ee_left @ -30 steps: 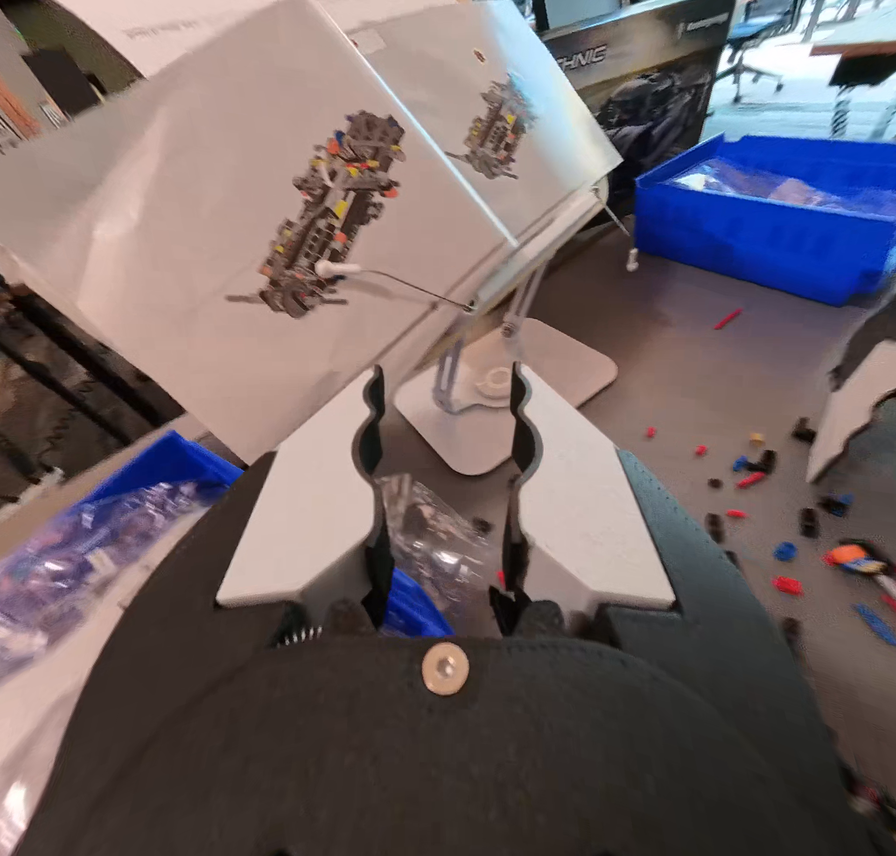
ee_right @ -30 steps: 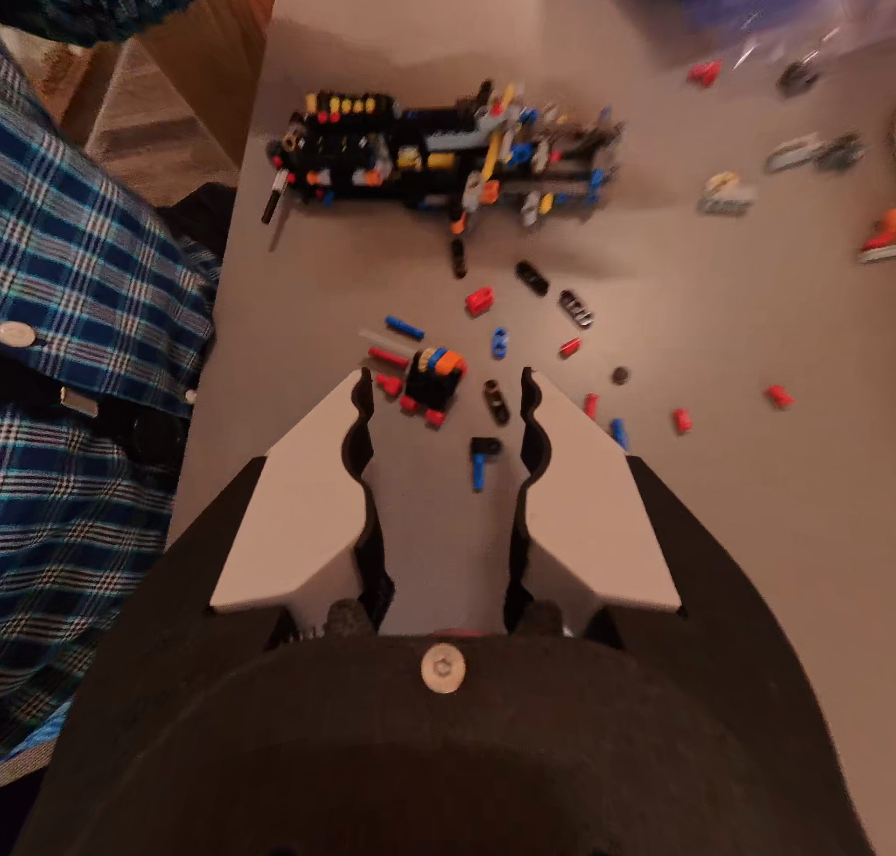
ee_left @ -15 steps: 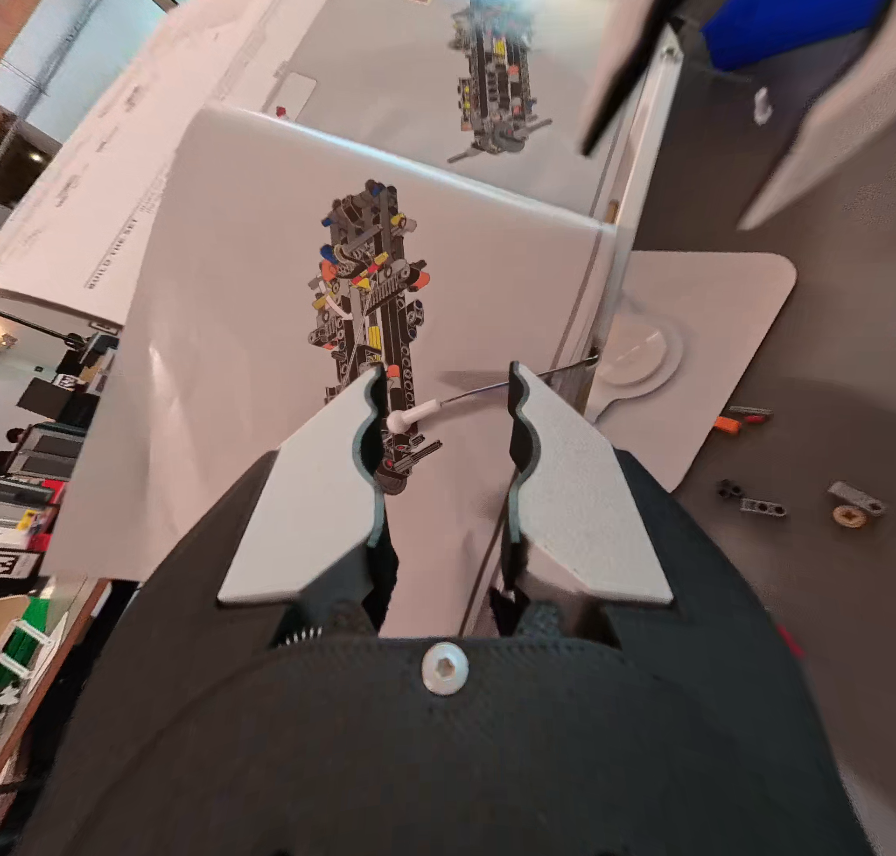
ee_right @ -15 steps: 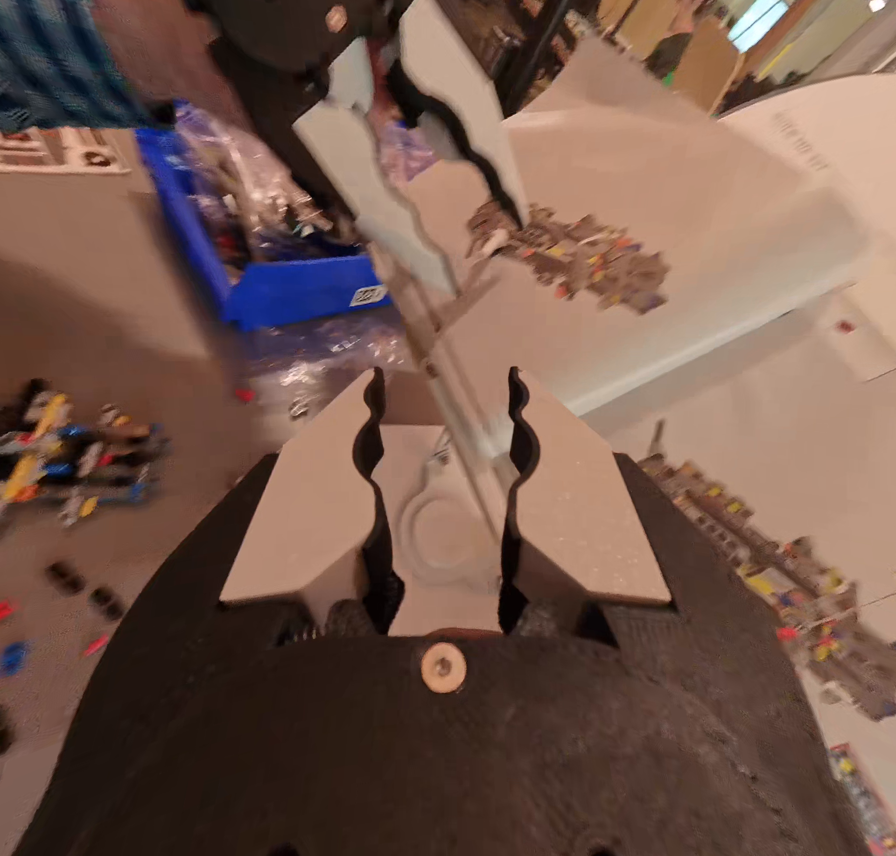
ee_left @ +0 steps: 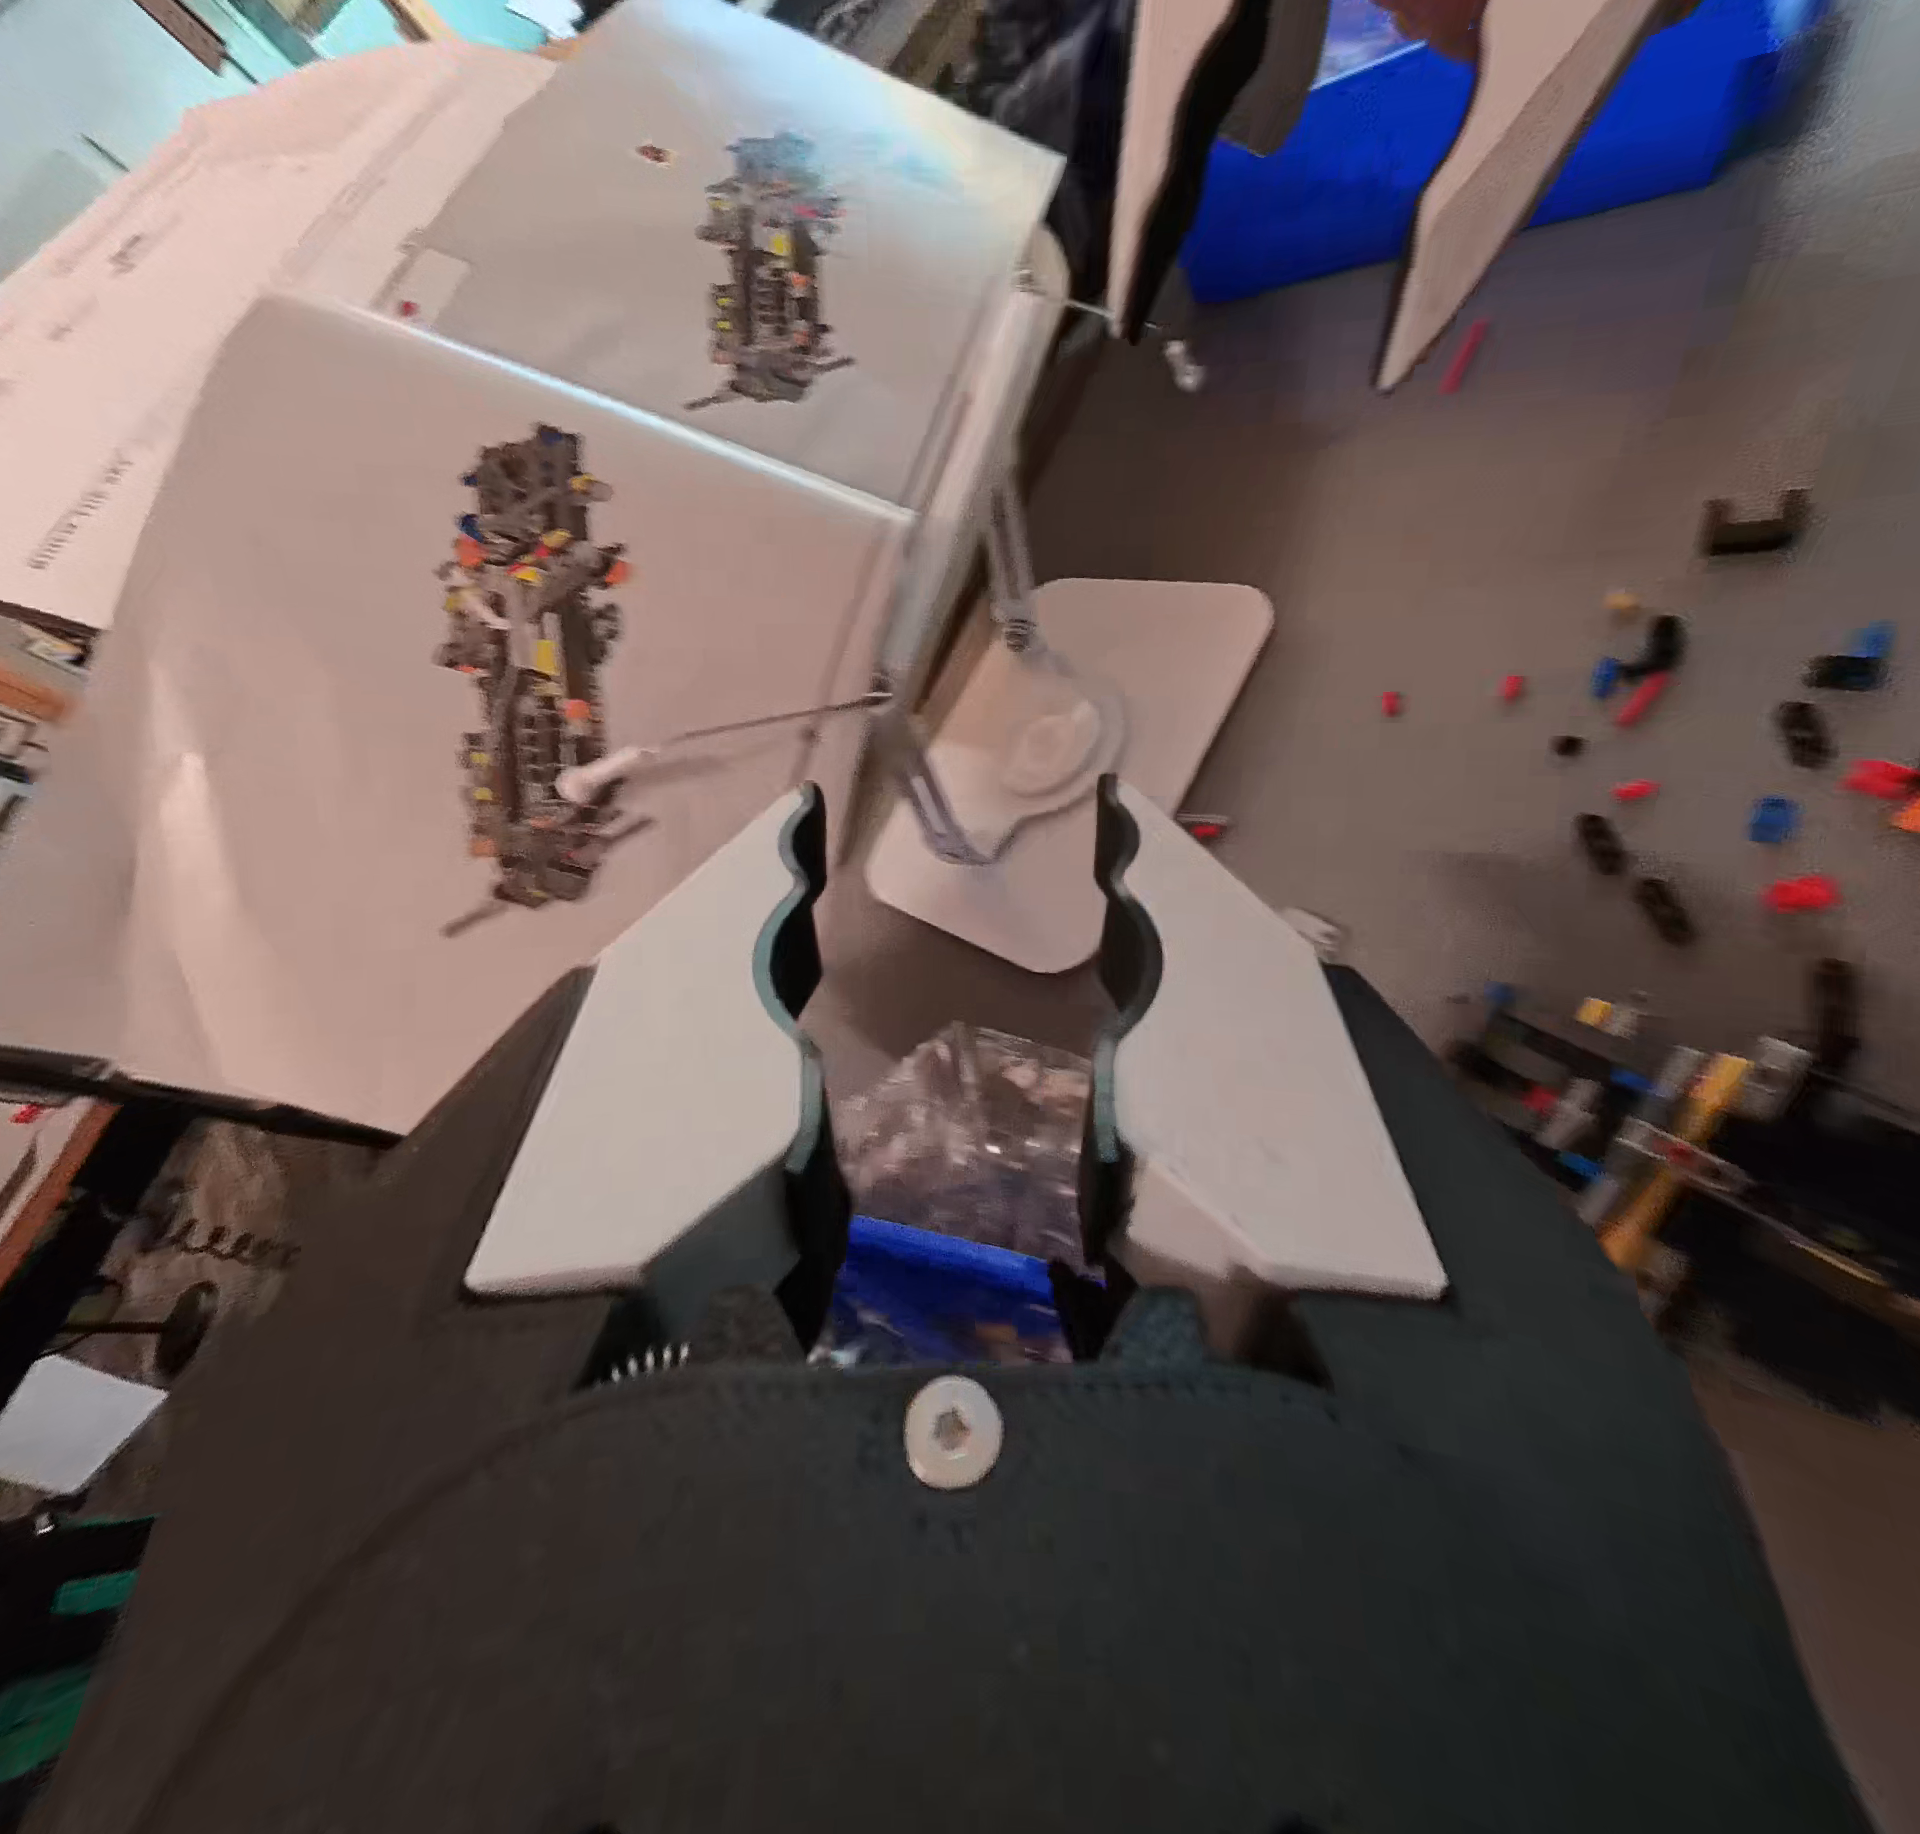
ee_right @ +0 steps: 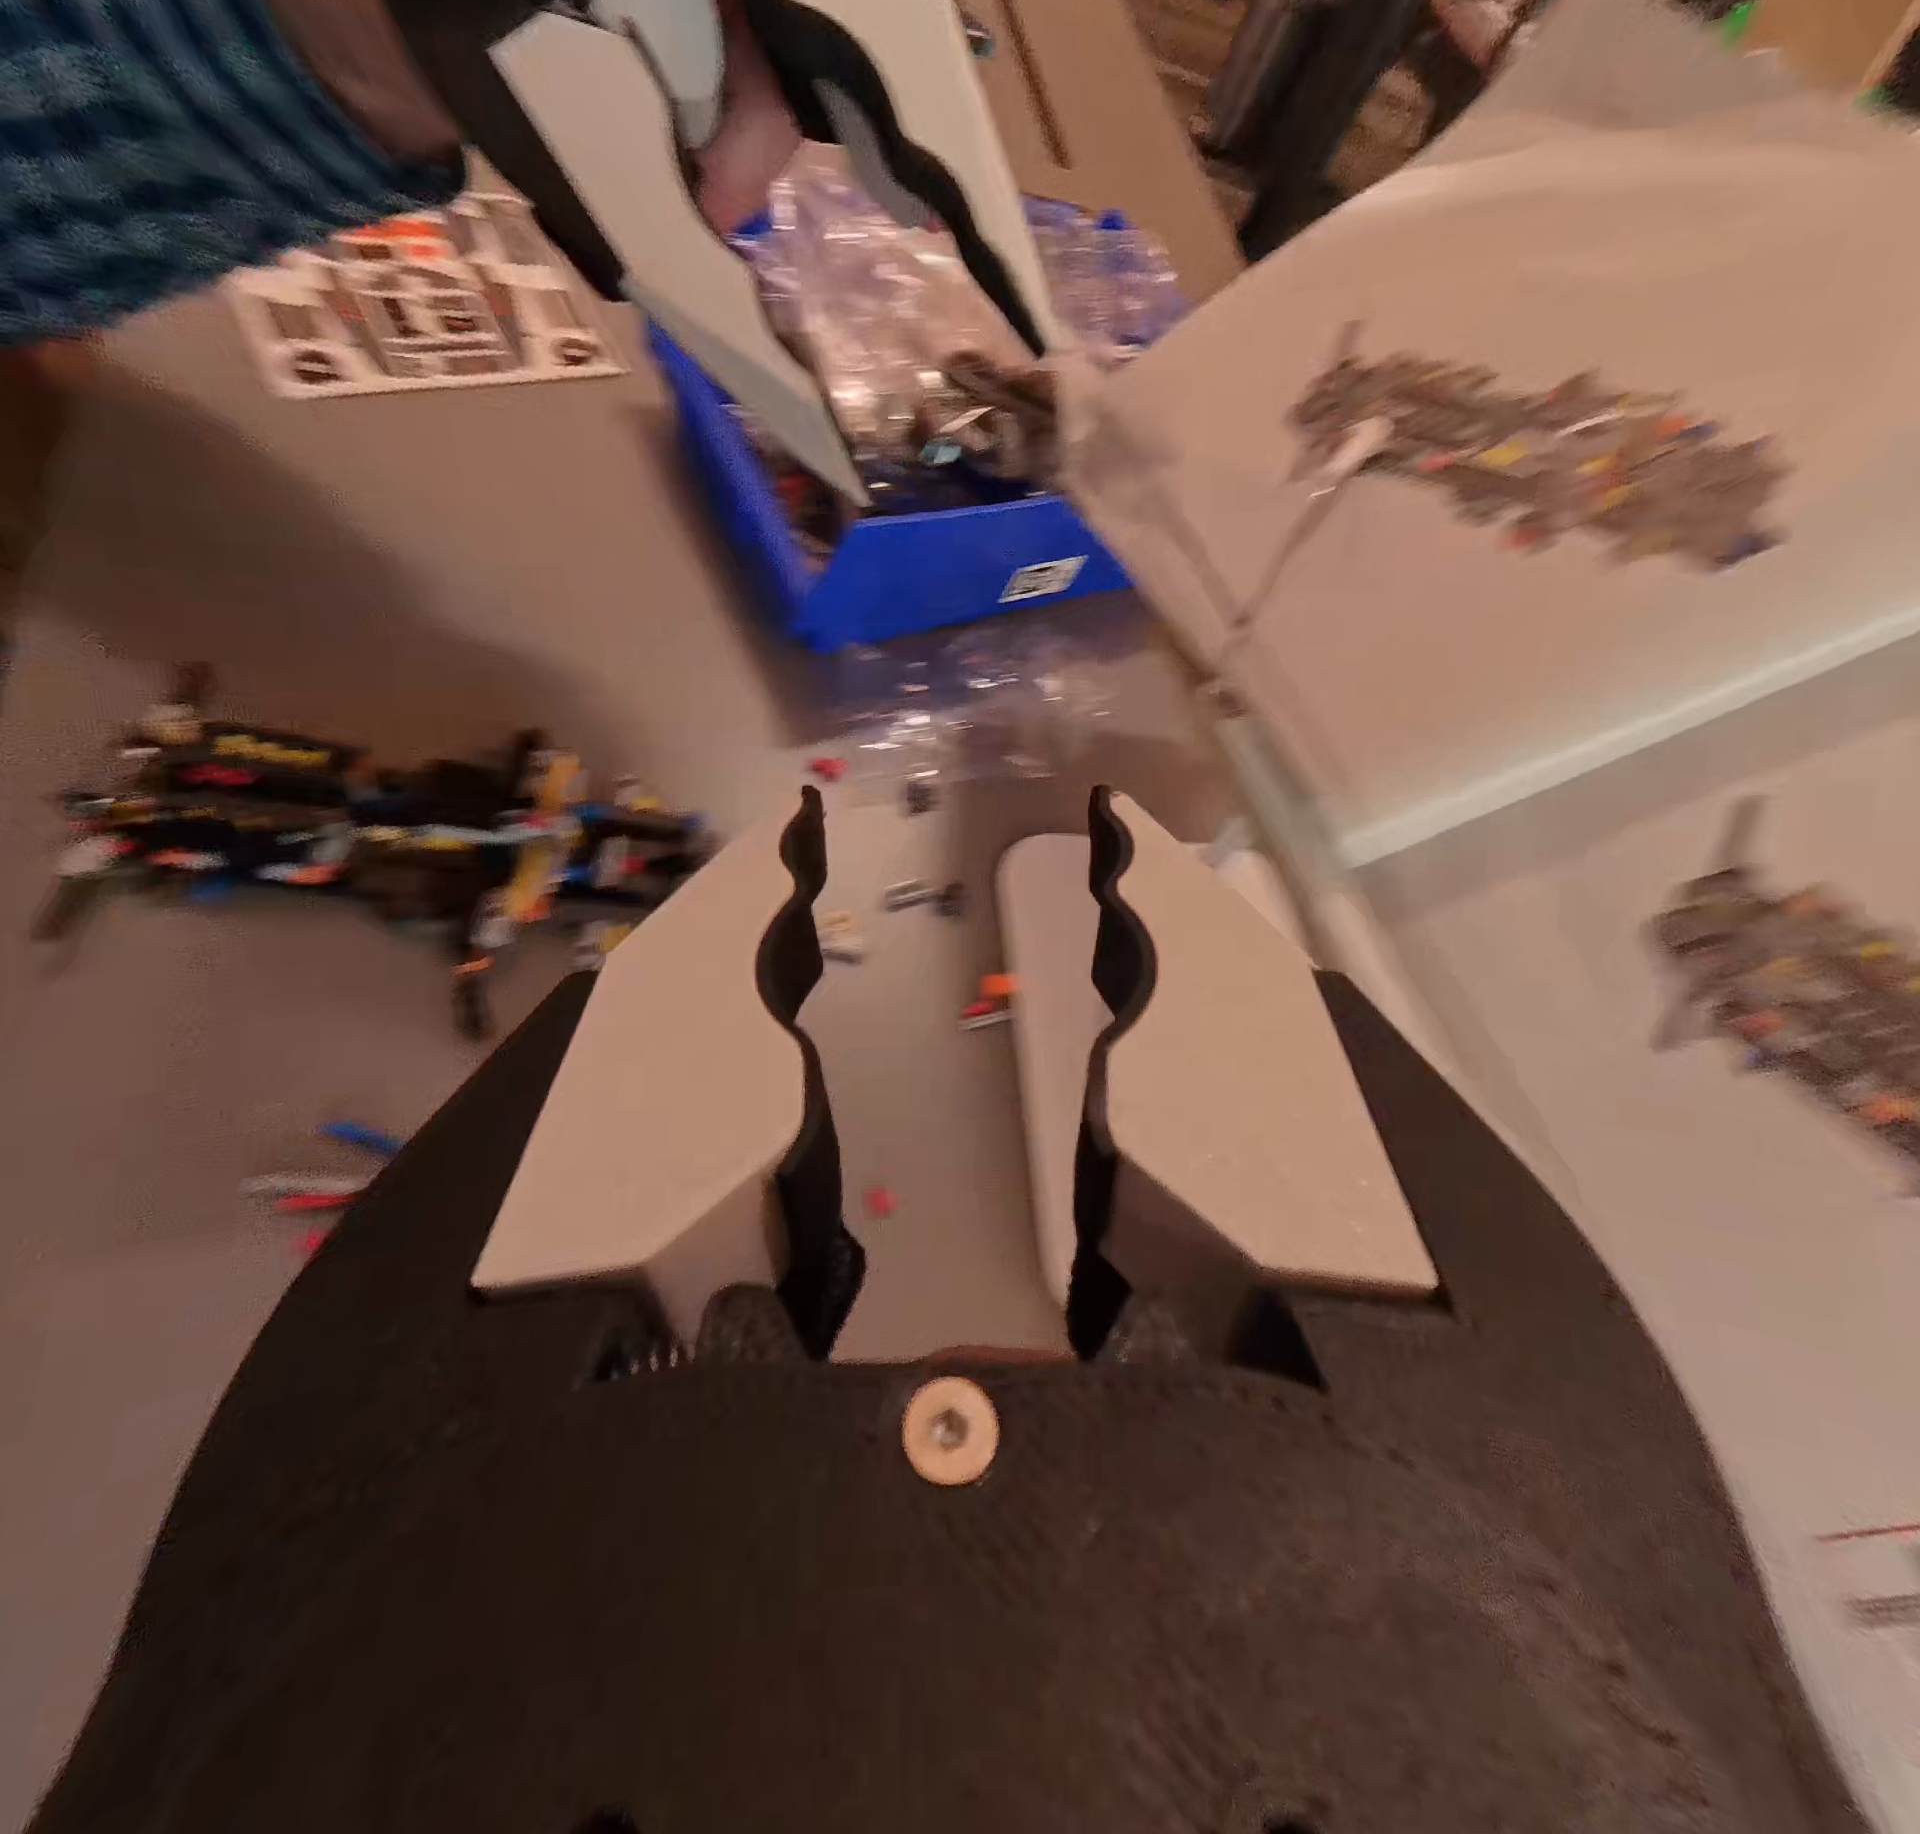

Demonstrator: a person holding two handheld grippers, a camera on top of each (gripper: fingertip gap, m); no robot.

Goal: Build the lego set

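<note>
Left wrist view: the left gripper (ee_left: 956, 818), jaws parted and holding nothing, hangs just in front of the instruction booklet (ee_left: 343, 704) propped on its white stand (ee_left: 1153, 662). Half a second ago its fingers framed the printed page; now it has drawn back, so that the stand's base and a clear plastic bag (ee_left: 966, 1109) over a blue bin show between them. The right gripper (ee_left: 1278, 330) hangs above the stand, jaws apart. Loose pieces (ee_left: 1704, 776) lie scattered right of the stand.

Right wrist view: the right gripper (ee_right: 951, 828), open and empty, looks past the stand's base (ee_right: 1029, 1005), with the booklet's pages (ee_right: 1538, 454) to the right. The part-built lego model (ee_right: 364, 828) lies on the table well left of the stand, untouched. A second ago this gripper hovered over the pieces; both have since swung to the booklet, which suggests a pause to check the next step, with no piece picked.
</note>
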